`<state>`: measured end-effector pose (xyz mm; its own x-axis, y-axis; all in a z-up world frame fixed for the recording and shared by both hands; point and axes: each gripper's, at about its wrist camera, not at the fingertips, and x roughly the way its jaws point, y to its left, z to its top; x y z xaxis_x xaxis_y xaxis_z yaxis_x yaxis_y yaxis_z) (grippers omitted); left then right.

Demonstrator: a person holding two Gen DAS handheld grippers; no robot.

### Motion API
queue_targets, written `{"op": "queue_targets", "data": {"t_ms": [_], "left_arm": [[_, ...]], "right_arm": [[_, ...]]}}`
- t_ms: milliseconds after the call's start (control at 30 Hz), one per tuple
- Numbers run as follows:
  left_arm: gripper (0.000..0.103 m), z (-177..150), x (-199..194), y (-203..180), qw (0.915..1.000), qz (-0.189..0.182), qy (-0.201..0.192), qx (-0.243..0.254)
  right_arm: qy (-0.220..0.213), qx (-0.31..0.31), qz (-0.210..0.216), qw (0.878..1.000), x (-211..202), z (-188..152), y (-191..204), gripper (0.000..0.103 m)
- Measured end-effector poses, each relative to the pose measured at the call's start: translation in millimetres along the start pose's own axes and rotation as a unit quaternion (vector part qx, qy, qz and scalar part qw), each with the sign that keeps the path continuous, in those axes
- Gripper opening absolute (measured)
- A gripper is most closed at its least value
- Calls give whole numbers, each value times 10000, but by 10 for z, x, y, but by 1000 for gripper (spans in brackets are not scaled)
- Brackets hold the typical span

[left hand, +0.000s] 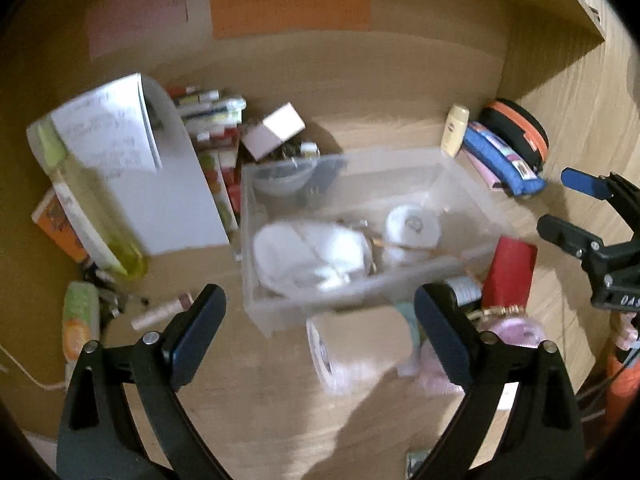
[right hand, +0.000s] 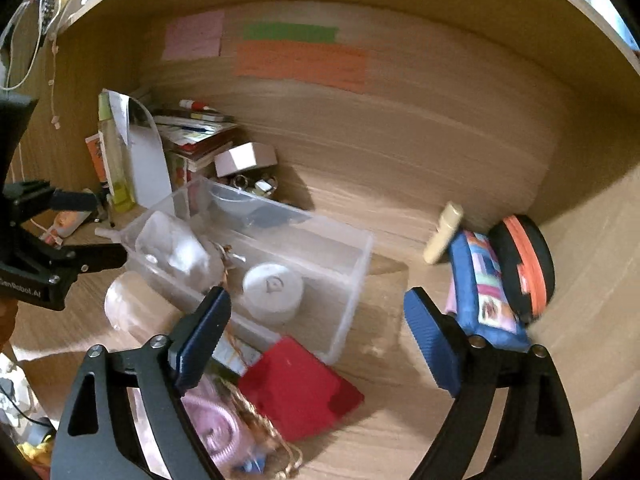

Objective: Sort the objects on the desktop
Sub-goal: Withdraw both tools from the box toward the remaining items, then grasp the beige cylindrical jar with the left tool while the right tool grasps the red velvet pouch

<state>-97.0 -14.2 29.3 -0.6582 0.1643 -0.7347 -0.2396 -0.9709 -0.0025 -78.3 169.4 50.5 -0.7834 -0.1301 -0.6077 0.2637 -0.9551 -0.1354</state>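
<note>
Both grippers, left gripper (left hand: 320, 332) and right gripper (right hand: 316, 336), hover wide and empty beside the clear box (right hand: 352, 276); next, I think, one must close on the red case (right hand: 300, 388).

Left gripper (left hand: 320, 332) hovered with jaws spread wide, dark blue pads (left hand: 192, 340) facing each other, nothing between them. Right gripper (right hand: 316, 336) likewise gaped wide and empty, ribbed blue pads (right hand: 430, 344) apart. Seen from the left wrist camera, reached in from the right edge, fingers parted. Neither touched anything.
</note>
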Motion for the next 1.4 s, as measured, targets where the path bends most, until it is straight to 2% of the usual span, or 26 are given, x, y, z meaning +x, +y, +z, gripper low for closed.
{"op": "queue_targets", "data": {"t_ms": [167,333,533,667,800,933,1100,1200,1233,1300,1333,1367,1400], "left_arm": [[96,-197,48,-62,9998,-61,173,0],[96,-407,91,-122,9994,-134,310,-85],[96,-565,218,-163,9981,-161,561,-204],[96,-554,274,-218,9975,-262,596,-258],[96,-508,379,-262,9975,-184,603,-308],[96,-490,510,-263,9966,-168,681,-440],[96,-501,610,-253,9963,-61,671,-541],[96,-499,600,-252,9972,54,517,-530],[96,-499,583,-253,9976,65,468,-504],[96,-502,530,-267,9984,87,326,-444],[96,-503,502,-271,9987,113,258,-413],[93,-498,488,-271,9989,138,223,-393],[90,-489,481,-267,9990,151,197,-379]], "right_arm": [[264,230,-113,9993,23,-246,-124,87],[439,447,-4,9980,-46,-555,-153,88],[564,409,136,9975,-121,-823,-34,87],[528,458,221,9973,-173,-859,-16,88],[475,494,246,9973,-164,-832,-51,88],[718,757,268,9942,49,-766,-166,88],[1101,1210,581,9848,404,-722,-273,88],[1236,1452,900,9775,577,-736,-318,87],[1232,1513,1077,9749,608,-748,-328,85],[1256,1607,1273,9707,650,-772,-341,72],[1268,1601,1338,9697,656,-775,-336,60],[1264,1599,1386,9692,655,-779,-332,52],[1234,1605,1351,9699,647,-777,-337,49]]}}
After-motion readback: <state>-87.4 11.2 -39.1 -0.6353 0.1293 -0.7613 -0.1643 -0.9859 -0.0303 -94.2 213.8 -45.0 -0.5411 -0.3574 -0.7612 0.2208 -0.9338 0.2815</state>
